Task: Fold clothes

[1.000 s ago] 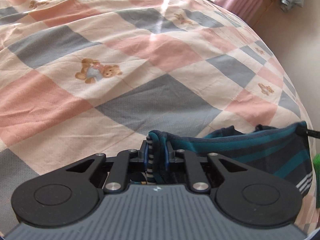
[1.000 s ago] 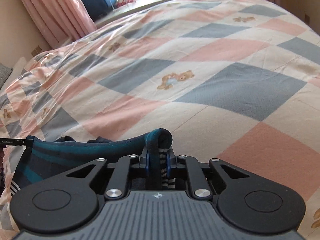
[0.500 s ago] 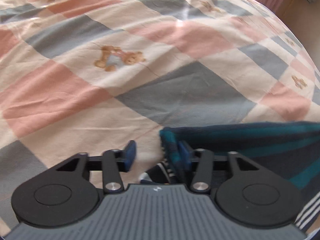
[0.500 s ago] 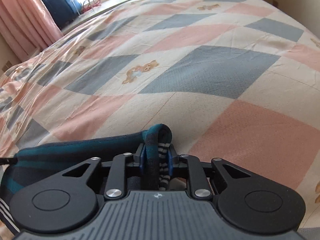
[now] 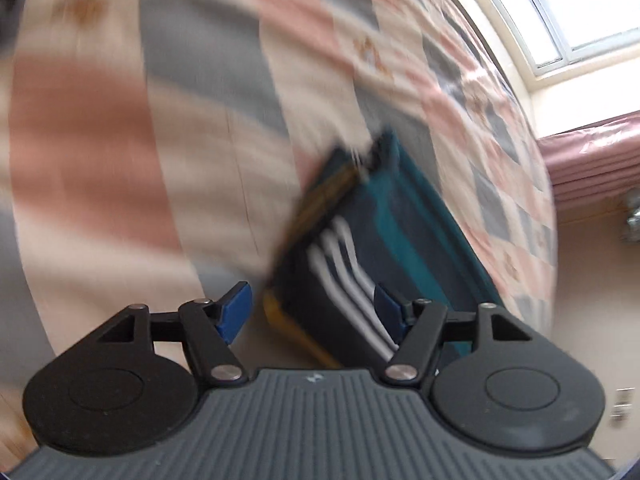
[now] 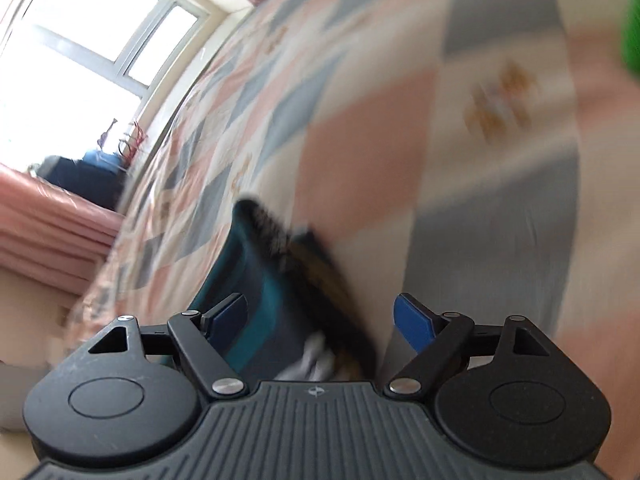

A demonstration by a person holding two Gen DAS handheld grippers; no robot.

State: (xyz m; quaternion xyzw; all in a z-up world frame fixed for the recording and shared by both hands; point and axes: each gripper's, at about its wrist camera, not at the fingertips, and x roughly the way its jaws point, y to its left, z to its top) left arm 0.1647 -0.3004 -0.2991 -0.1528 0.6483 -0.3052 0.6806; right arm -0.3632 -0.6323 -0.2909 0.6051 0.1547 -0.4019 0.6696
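A dark navy and teal striped garment [image 5: 380, 236] with white stripes lies folded on the checked bed cover [image 5: 180, 120]. My left gripper [image 5: 312, 312] is open, its blue pads apart just in front of the garment's near end. In the right wrist view the same garment [image 6: 280, 280] lies below my right gripper [image 6: 320, 320], which is also open and holds nothing. Both views are tilted and blurred by motion.
A window [image 5: 560, 8] and pink curtains [image 5: 592, 160] stand beyond the bed. In the right wrist view a dark blue bag [image 6: 84, 176] sits by the window sill, and something green [image 6: 632, 32] shows at the far right edge.
Both grippers were shut on the garment's edge one second ago. The left let go first, then the right. Both have swung round fast and now look along the laid-down garment.
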